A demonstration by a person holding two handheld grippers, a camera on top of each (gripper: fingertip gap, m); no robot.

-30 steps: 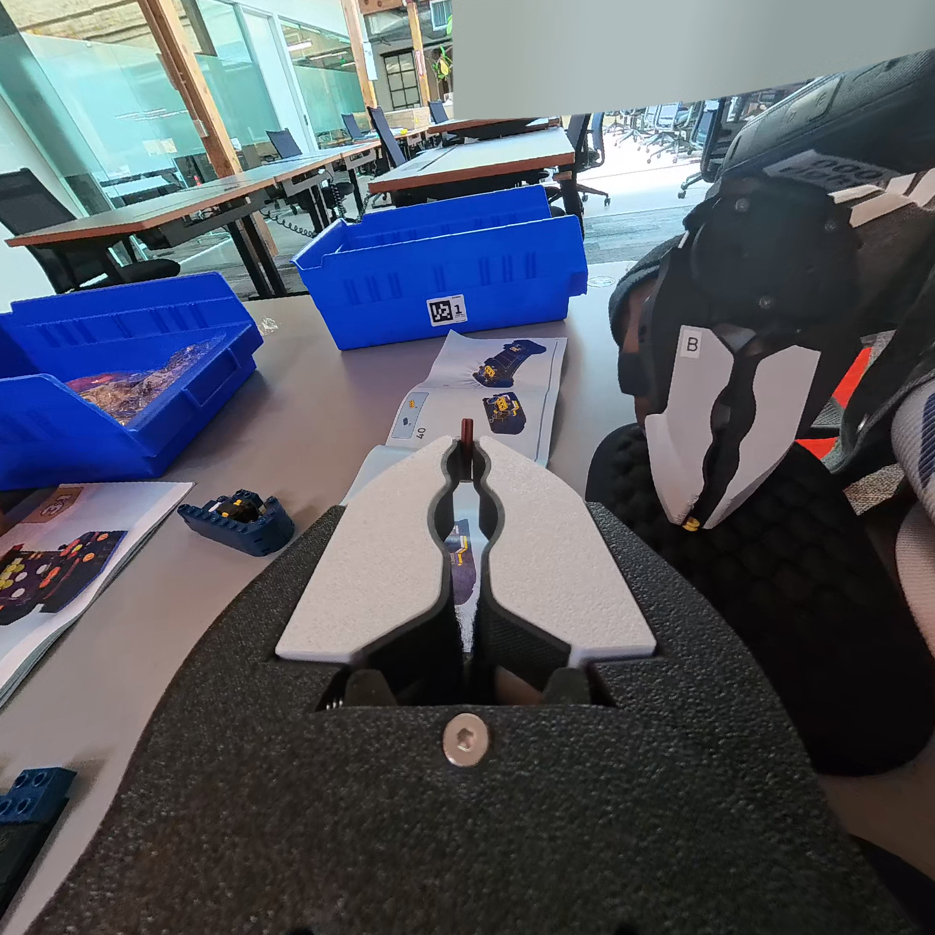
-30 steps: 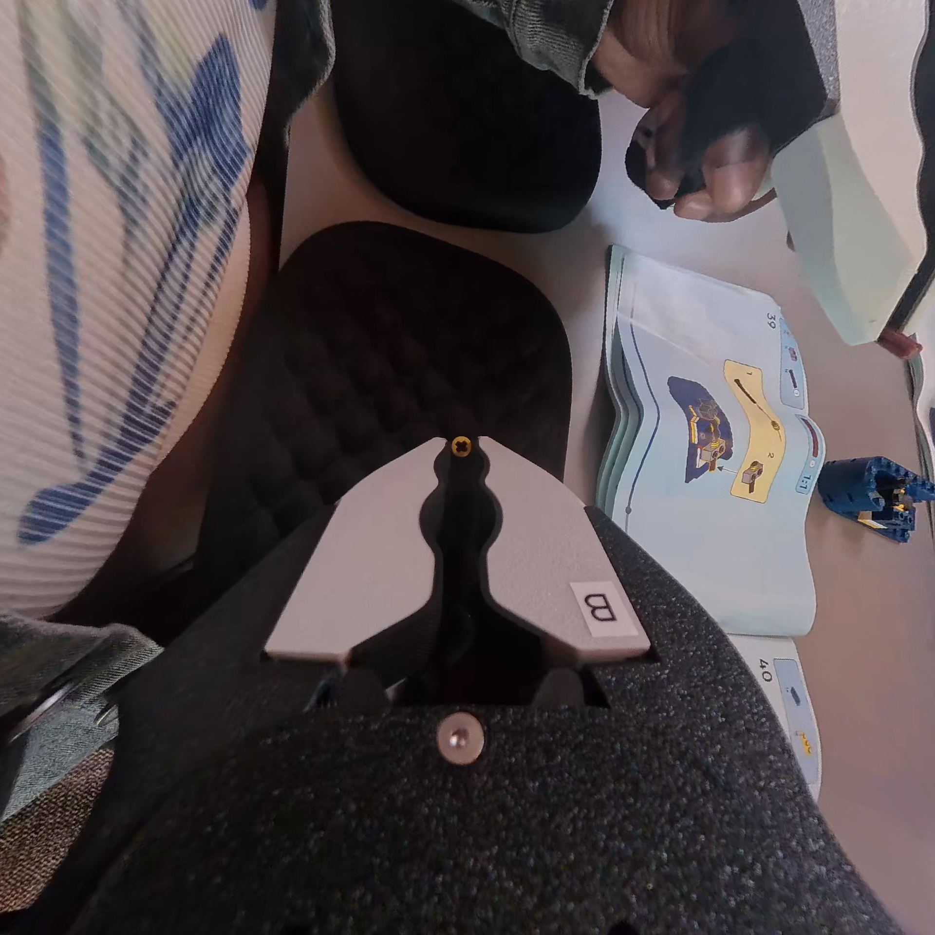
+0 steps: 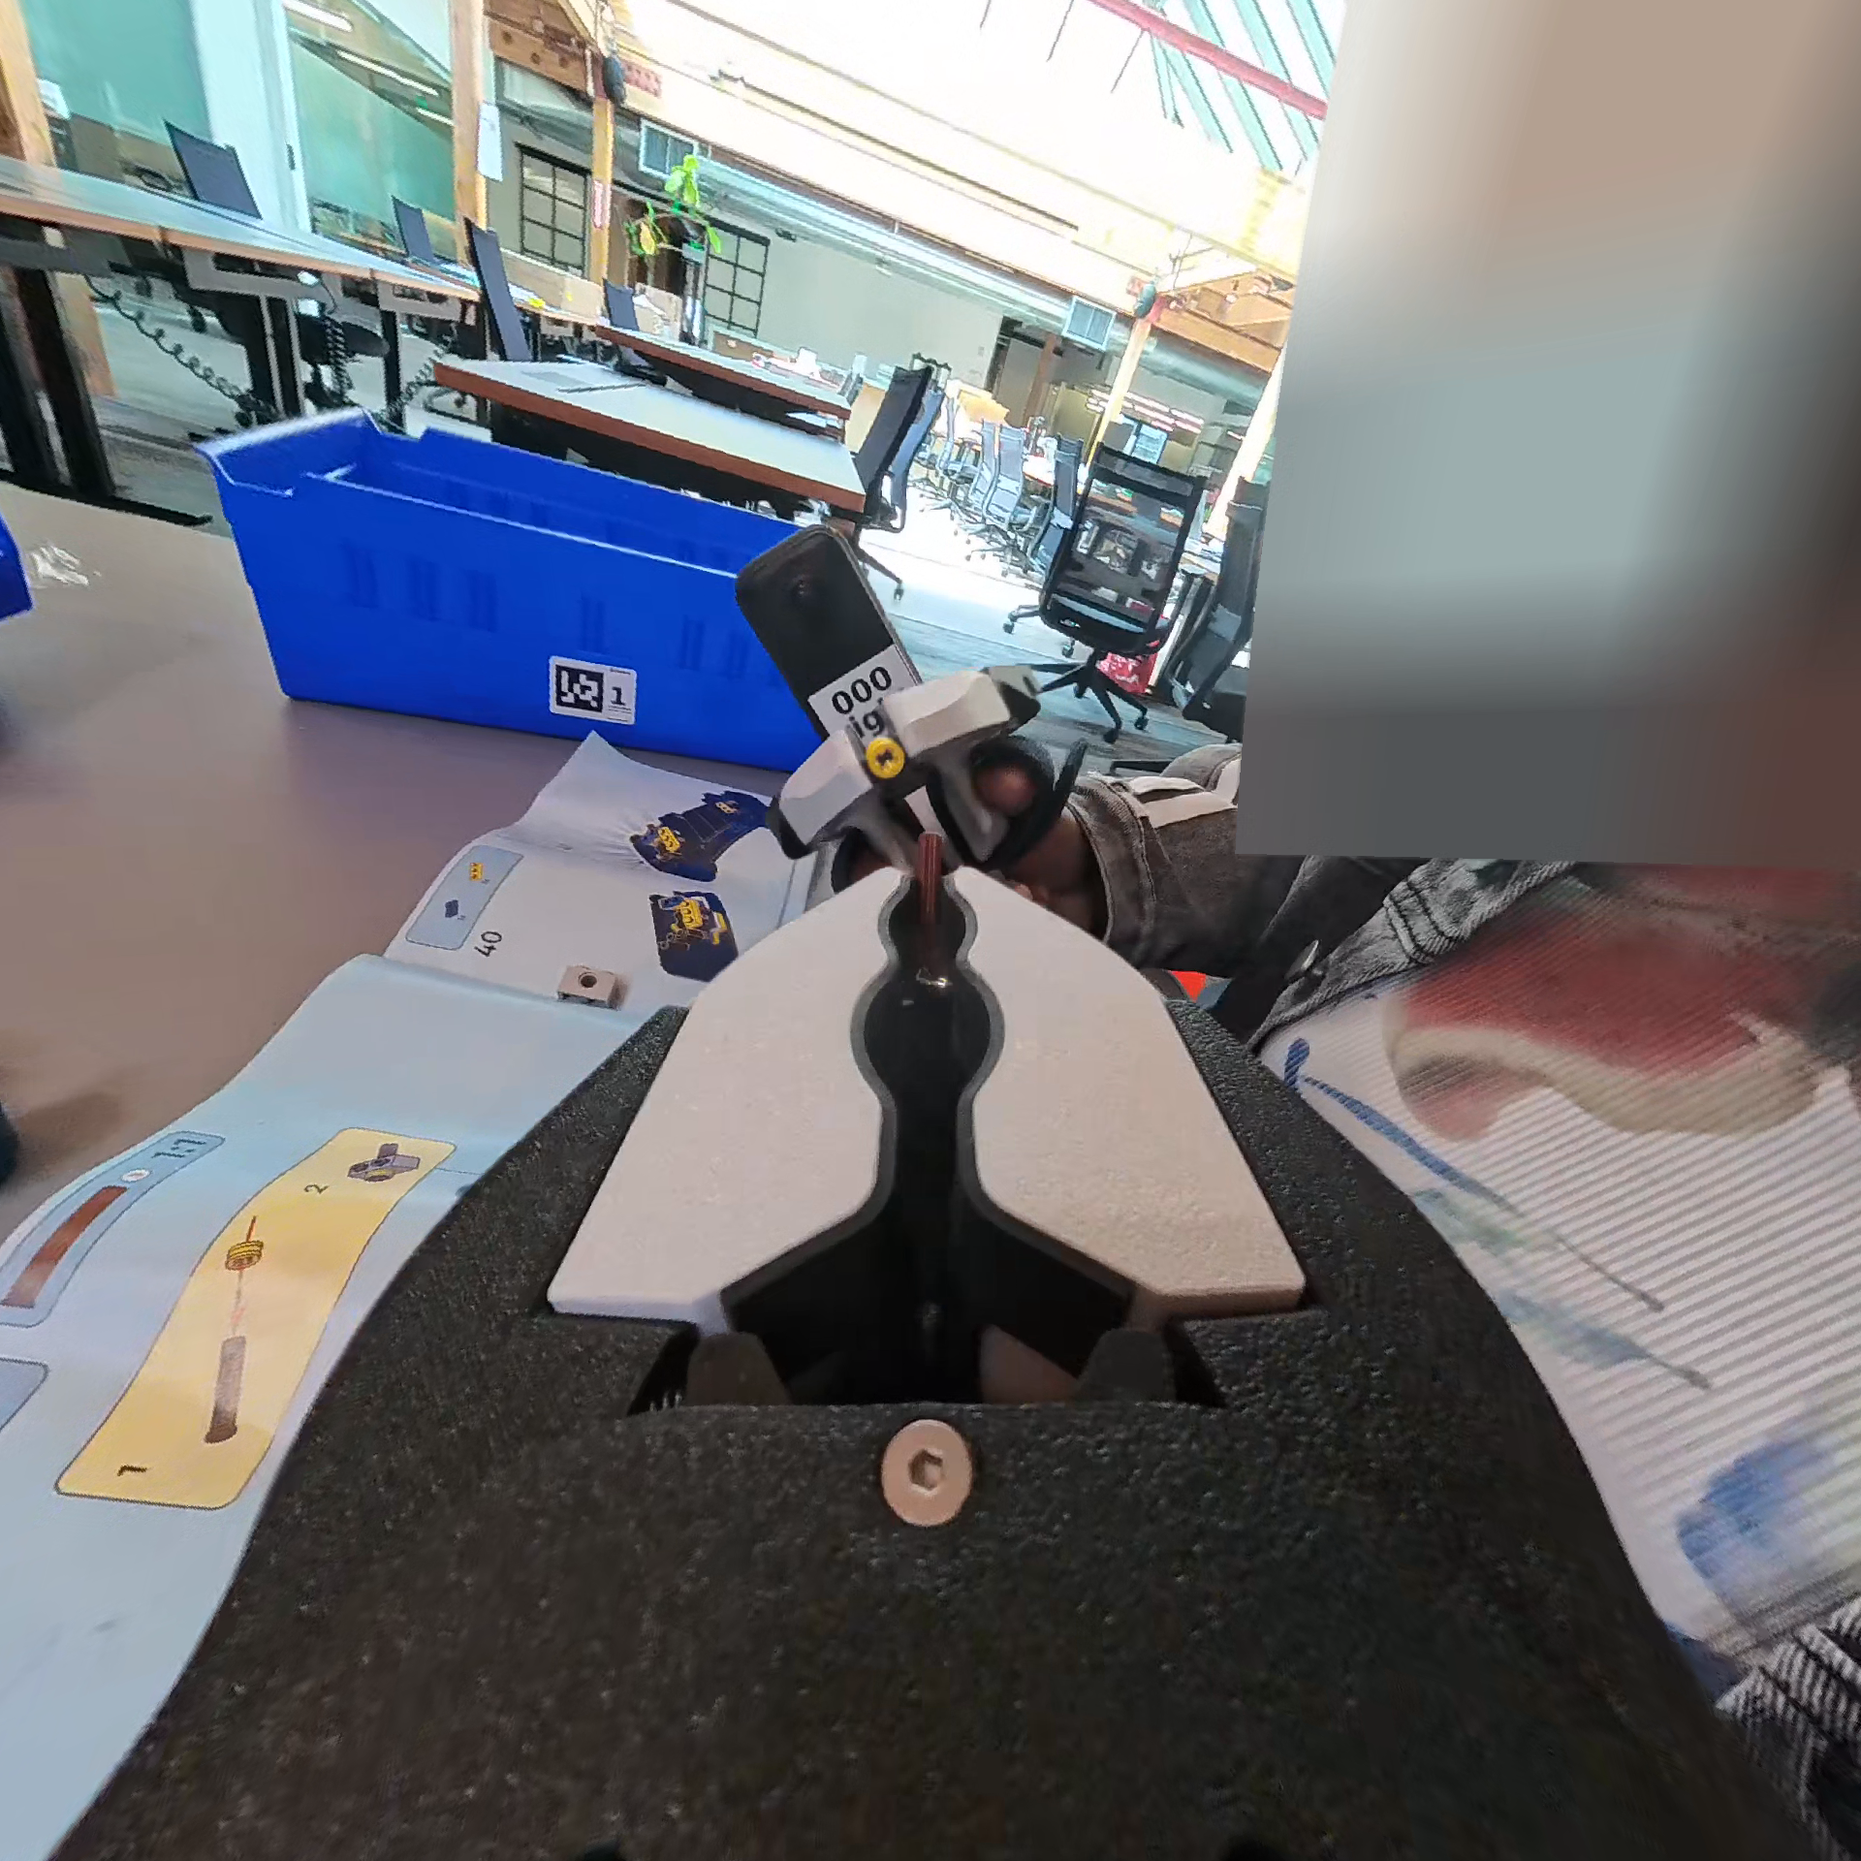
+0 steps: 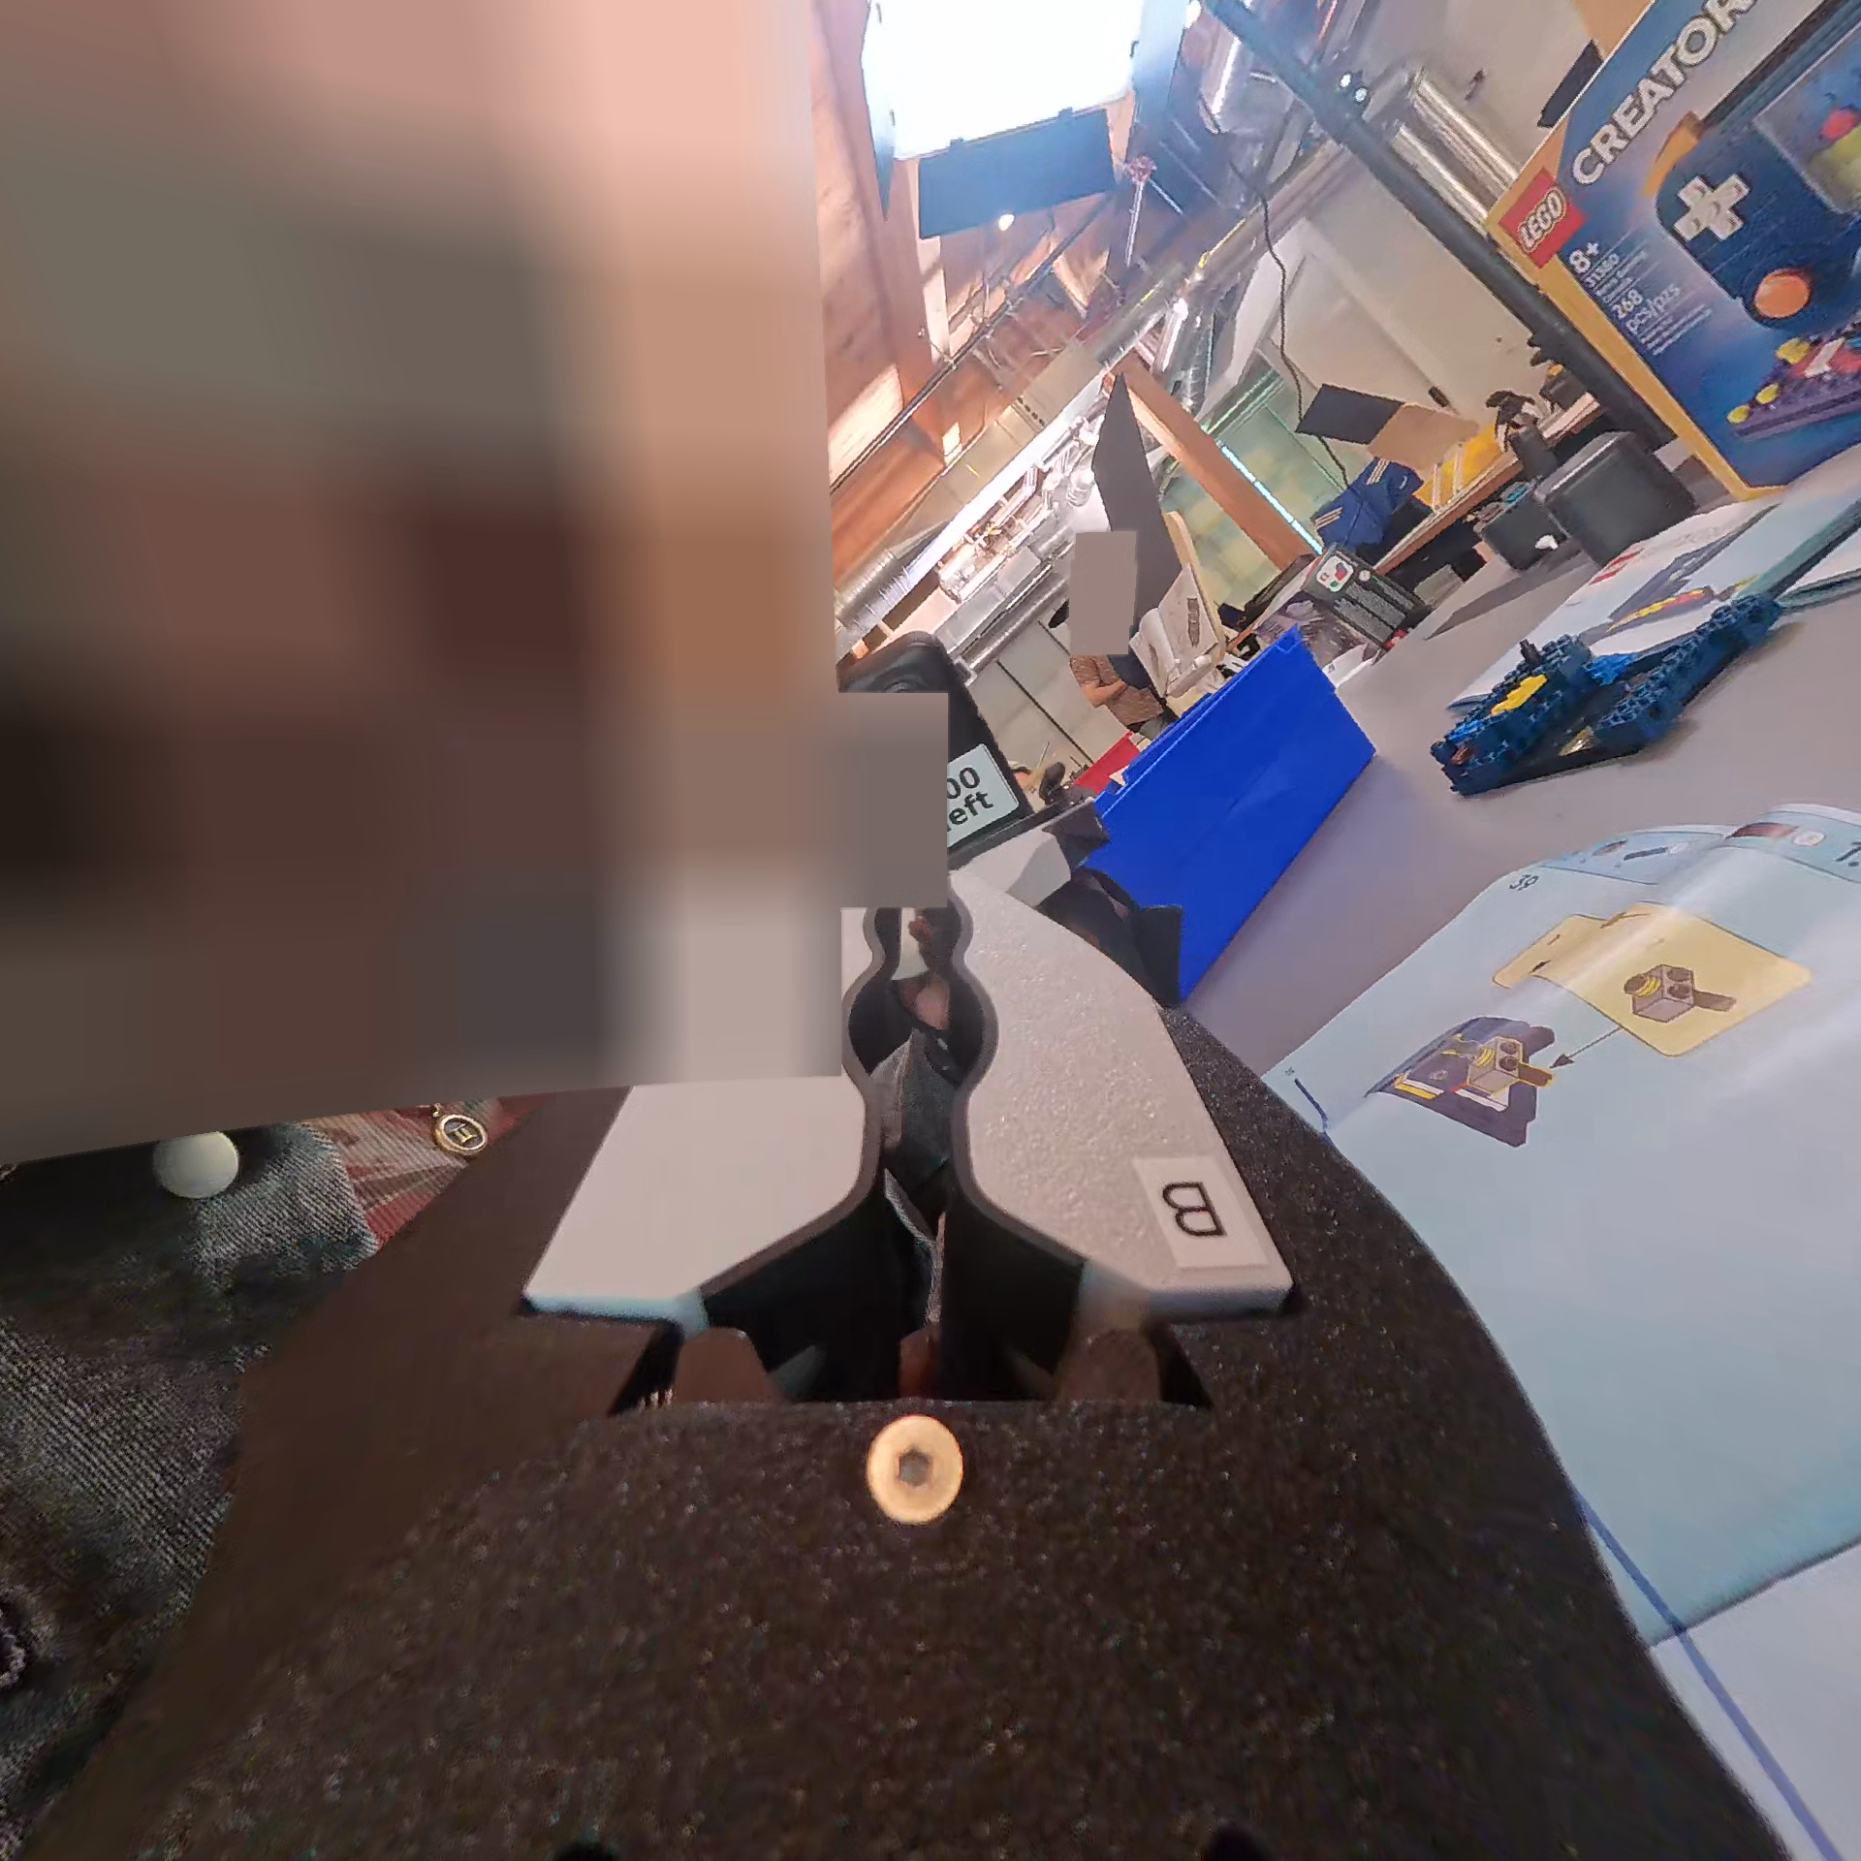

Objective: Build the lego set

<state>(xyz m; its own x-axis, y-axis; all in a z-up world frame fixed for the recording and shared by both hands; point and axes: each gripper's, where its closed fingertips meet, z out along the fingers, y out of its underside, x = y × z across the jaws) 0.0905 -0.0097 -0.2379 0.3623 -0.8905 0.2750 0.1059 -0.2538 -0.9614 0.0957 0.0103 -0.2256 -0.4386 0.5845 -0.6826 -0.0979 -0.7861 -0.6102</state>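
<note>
both grippers have come up off the table (image 3: 181, 765) and now meet tip to tip: the left gripper (image 3: 928, 886) is clamped on a dark red rod (image 3: 933, 911) that sticks up just under the right gripper (image 3: 884, 760), whose fingers pinch a small round yellow piece (image 3: 883, 755) — whether rod and piece touch i cannot tell. writing sits on a white label (image 3: 861, 695) on the right gripper's body, a square coded tag (image 3: 592, 689) on the blue bin (image 3: 453, 604), the numbered pages of the open booklet (image 3: 564, 896) and a printed toy box (image 4: 1692, 232) — none repeated here.
</note>
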